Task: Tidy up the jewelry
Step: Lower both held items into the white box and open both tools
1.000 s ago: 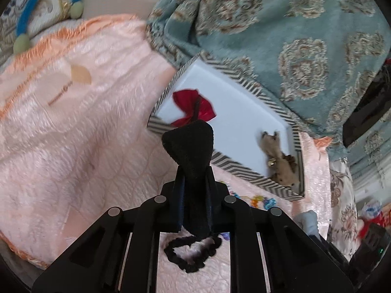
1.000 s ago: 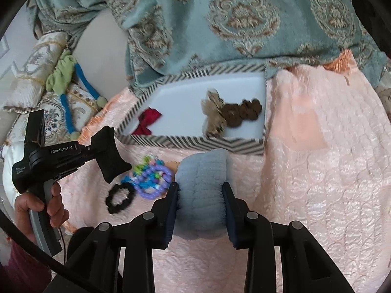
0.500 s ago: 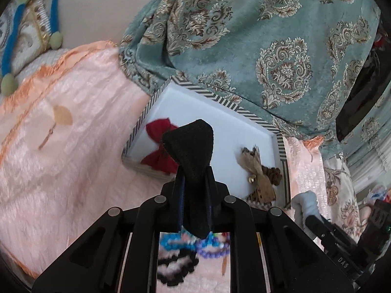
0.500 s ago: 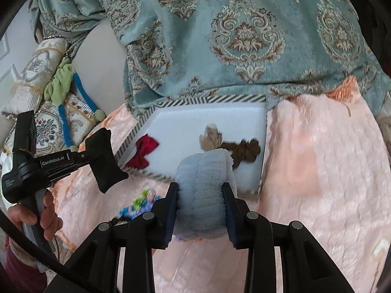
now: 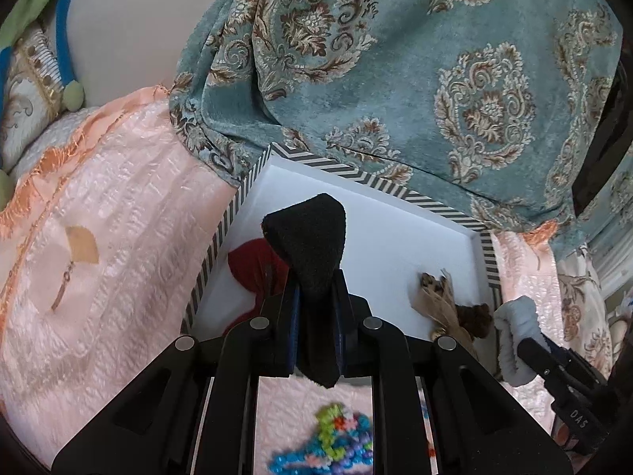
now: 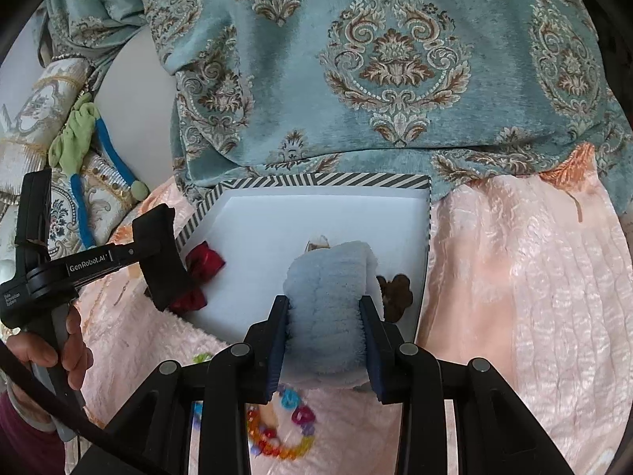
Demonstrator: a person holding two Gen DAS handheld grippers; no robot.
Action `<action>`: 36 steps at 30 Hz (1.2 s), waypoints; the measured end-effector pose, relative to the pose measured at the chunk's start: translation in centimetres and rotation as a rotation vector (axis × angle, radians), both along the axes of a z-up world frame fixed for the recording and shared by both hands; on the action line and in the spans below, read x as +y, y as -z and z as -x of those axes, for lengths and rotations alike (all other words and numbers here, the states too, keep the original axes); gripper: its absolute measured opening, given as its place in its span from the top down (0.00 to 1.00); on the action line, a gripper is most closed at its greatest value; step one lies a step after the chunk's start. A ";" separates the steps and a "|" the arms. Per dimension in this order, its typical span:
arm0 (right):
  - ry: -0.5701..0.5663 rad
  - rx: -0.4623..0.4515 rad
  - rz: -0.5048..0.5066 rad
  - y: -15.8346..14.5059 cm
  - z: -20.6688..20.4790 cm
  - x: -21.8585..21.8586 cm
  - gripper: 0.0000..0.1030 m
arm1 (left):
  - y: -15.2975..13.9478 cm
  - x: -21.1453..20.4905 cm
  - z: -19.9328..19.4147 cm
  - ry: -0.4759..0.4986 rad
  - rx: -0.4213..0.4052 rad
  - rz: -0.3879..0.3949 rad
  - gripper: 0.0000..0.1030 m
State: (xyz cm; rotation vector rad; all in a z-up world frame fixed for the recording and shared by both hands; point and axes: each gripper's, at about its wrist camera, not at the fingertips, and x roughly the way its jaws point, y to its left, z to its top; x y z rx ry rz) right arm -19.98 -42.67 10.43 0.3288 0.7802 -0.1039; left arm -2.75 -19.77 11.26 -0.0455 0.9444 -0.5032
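Observation:
My left gripper [image 5: 314, 301] is shut on a black fabric hair piece [image 5: 308, 237] and hangs over the near left part of the white box [image 5: 395, 237] with a striped rim. My right gripper [image 6: 324, 316] is shut on a fluffy light-blue scrunchie [image 6: 328, 289] above the box [image 6: 277, 221]. Inside the box lie a red bow [image 5: 247, 265] and a brown bow [image 5: 447, 304]. From the right wrist view the left gripper [image 6: 160, 257] holds the black piece [image 6: 158, 237] just in front of the red bow [image 6: 203, 263]. The brown bow [image 6: 397, 293] is partly hidden behind the scrunchie.
The box rests on a pink quilted bedspread [image 5: 99, 237]. A teal patterned blanket [image 6: 395, 79] is heaped behind the box. Colourful bead bracelets [image 5: 336, 447] lie on the spread below the grippers. A hand [image 6: 55, 348] holds the left gripper's handle.
Both grippers have moved forward from above the bracelets to above the box, each keeping its hair piece. The black scrunchie on the spread has dropped out of view.

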 end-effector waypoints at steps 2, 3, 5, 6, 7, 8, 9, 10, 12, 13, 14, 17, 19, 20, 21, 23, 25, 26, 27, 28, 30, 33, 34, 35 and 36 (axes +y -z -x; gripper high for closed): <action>0.000 -0.001 0.001 0.0 -0.6 -0.3 0.68 | 0.3 -0.4 -0.6 0.002 -0.005 -0.011 0.87; 0.001 -0.003 0.001 0.1 -1.0 -0.5 0.68 | 0.4 -0.5 -0.9 0.004 -0.006 -0.012 0.87; 0.005 -0.002 0.001 0.2 -1.9 -1.0 0.68 | 0.6 -0.9 -1.8 0.009 -0.007 -0.007 0.87; 0.007 0.002 -0.003 0.3 -2.4 -1.4 0.68 | 0.7 -1.1 -2.3 0.009 -0.005 -0.005 0.87; 0.007 0.005 -0.011 0.4 -2.9 -1.7 0.68 | 0.8 -1.4 -2.8 0.009 -0.002 -0.006 0.87; 0.008 0.008 -0.017 0.5 -3.4 -2.0 0.68 | 0.9 -1.7 -3.4 0.010 0.000 -0.008 0.87; 0.010 0.013 -0.024 0.7 -4.0 -2.3 0.68 | 1.0 -2.0 -3.8 0.012 0.000 -0.010 0.87; 0.015 0.018 -0.028 0.9 -4.6 -2.7 0.68 | 1.1 -2.3 -4.4 0.012 0.000 -0.013 0.87; 0.029 0.029 -0.038 1.3 -5.7 -3.5 0.68 | 1.5 -3.2 -5.8 0.012 0.003 -0.030 0.87; 0.034 0.036 -0.048 1.6 -6.4 -3.9 0.68 | 1.7 -3.6 -6.3 0.014 0.004 -0.038 0.87; 0.038 0.039 -0.056 1.8 -6.9 -4.3 0.68 | 1.9 -3.9 -6.8 0.016 0.005 -0.046 0.87; 0.054 0.054 -0.057 2.6 -8.4 -5.1 0.68 | 2.6 -5.0 -8.5 0.023 0.006 -0.072 0.87; 0.063 0.068 -0.049 3.3 -9.4 -5.7 0.68 | 3.1 -5.4 -9.2 0.024 0.009 -0.088 0.87; 0.068 0.072 -0.046 3.5 -9.8 -6.0 0.68 | 3.5 -5.7 -9.7 0.022 0.010 -0.098 0.87; 0.075 0.079 -0.043 3.8 -10.3 -6.3 0.68 | 3.7 -5.8 -10.0 0.017 0.013 -0.108 0.87; 0.088 0.090 -0.042 4.4 -11.1 -6.9 0.68 | 4.4 -6.1 -10.8 0.012 0.014 -0.126 0.87; 0.097 0.100 -0.038 4.8 -11.7 -7.3 0.68 | 4.9 -6.2 -11.4 0.005 0.014 -0.138 0.87; 0.100 0.105 -0.034 4.9 -11.9 -7.4 0.68 | 5.2 -6.1 -11.5 0.002 0.015 -0.140 0.87; 0.104 0.111 -0.030 5.2 -12.1 -7.6 0.68 | 5.4 -6.0 -11.6 0.000 0.016 -0.142 0.87; 0.105 0.114 -0.030 5.4 -12.2 -7.7 0.68 | 5.5 -6.0 -11.6 0.000 0.013 -0.146 0.87; 0.106 0.121 -0.030 5.7 -12.4 -7.8 0.68 | 5.6 -6.0 -11.6 -0.001 0.003 -0.157 0.87; 0.107 0.123 -0.021 5.8 -12.5 -7.7 0.68 | 5.7 -6.1 -11.6 -0.003 -0.007 -0.169 0.87; 0.107 0.126 -0.019 5.8 -12.5 -7.7 0.68 | 5.6 -6.0 -11.7 -0.007 -0.006 -0.168 0.87; 0.108 0.126 -0.018 5.8 -12.5 -7.6 0.68 | 5.8 -6.2 -11.6 -0.010 -0.007 -0.168 0.87; 0.108 0.125 -0.018 5.8 -12.6 -7.6 0.68 | 5.8 -6.1 -11.6 -0.012 -0.008 -0.169 0.86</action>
